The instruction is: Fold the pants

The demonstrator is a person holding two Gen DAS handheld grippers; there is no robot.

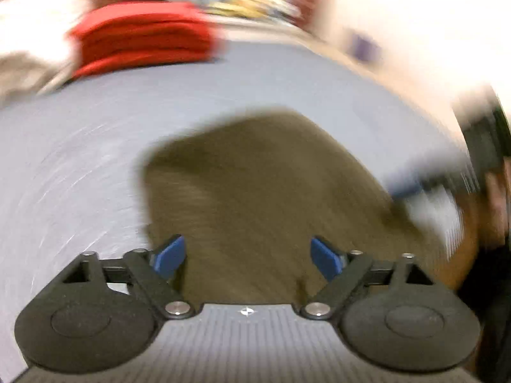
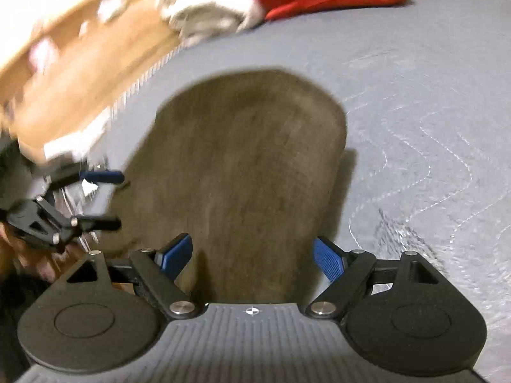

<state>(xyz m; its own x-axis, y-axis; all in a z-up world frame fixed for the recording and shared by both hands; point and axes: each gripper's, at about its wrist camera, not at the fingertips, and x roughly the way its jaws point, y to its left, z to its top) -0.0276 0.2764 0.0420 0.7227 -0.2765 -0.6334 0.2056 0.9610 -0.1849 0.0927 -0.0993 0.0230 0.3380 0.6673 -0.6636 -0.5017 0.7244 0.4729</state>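
Left fingers: blue-padded fingers (image 1: pixel 169 257) of the left gripper (image 1: pixel 247 257) stand wide apart above the cloth, with nothing clamped between them.
Right fingers: blue pads (image 2: pixel 329 263) of the right gripper (image 2: pixel 252 260) are also spread wide, empty, poised over the near end of the cloth.
Pants: a brown, olive-toned folded pair of pants (image 2: pixel 242 166) lies flat on the surface, directly ahead of both grippers; its far end looks rounded through the fisheye lens.
Surface: a grey-blue quilted mat (image 2: pixel 415 111) with wavy stitching lines lies under the pants.
Left gripper seen from the right: at the left edge of the right wrist view, the other tool appears with its two fingers parted, just beside the pants' edge.
Red stack: a pile of folded red cloth (image 1: pixel 143 35) sits at the far side of the mat, well apart from the pants.
Pale cloth: a bundle of whitish fabric (image 2: pixel 204 9) lies touching the red stack.
Sharpness: both views are blurred, the left more so.
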